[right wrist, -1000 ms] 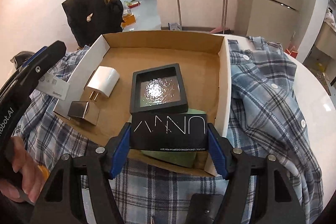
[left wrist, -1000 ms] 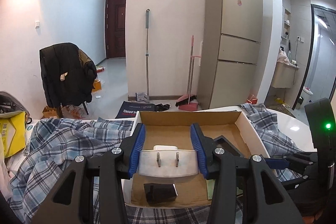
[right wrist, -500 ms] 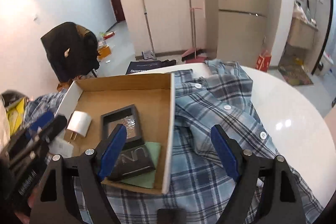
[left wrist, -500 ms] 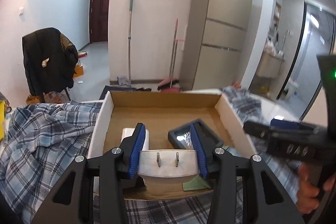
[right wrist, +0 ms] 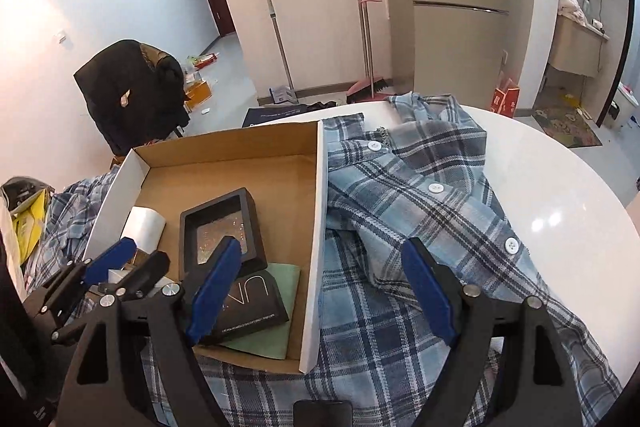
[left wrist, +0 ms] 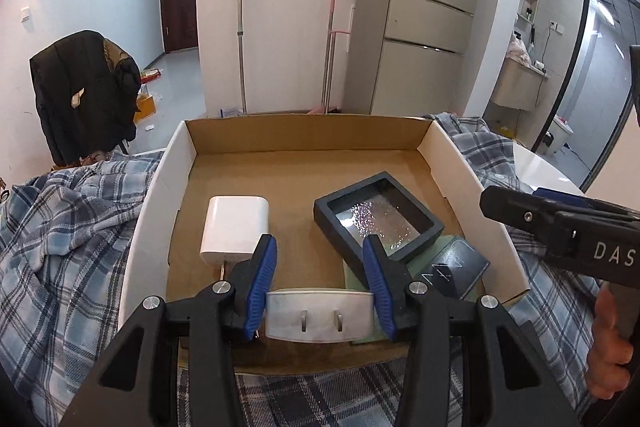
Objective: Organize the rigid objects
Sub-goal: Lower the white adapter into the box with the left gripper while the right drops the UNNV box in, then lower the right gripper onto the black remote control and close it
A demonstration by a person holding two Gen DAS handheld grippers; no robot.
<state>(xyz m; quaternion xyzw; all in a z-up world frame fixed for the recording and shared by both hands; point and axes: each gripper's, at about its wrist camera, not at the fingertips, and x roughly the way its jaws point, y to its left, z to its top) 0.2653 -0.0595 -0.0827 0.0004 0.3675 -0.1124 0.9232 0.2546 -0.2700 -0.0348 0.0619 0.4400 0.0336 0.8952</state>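
The left gripper (left wrist: pixel 319 281) grips a white two-pronged plug adapter (left wrist: pixel 319 314) over the shallow cardboard box (left wrist: pixel 308 135), needing lowering and release, while the right gripper (right wrist: pixel 320 287) gapes empty.

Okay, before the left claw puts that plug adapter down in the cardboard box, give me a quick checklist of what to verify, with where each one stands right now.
1. Grip on the white adapter: ok, the left claw is clamped on it, prongs toward the camera.
2. Over the cardboard box: ok, the adapter hangs above the near edge.
3. Free floor to set it on: ok, bare cardboard between the white charger and the black framed case.
4. Right claw out of the way: ok, open, empty, its jaws have just been opening, over the plaid shirt beside the box.
5. Black card box settled: ok, lying on the green pad.
6. Height above the floor: cannot tell.
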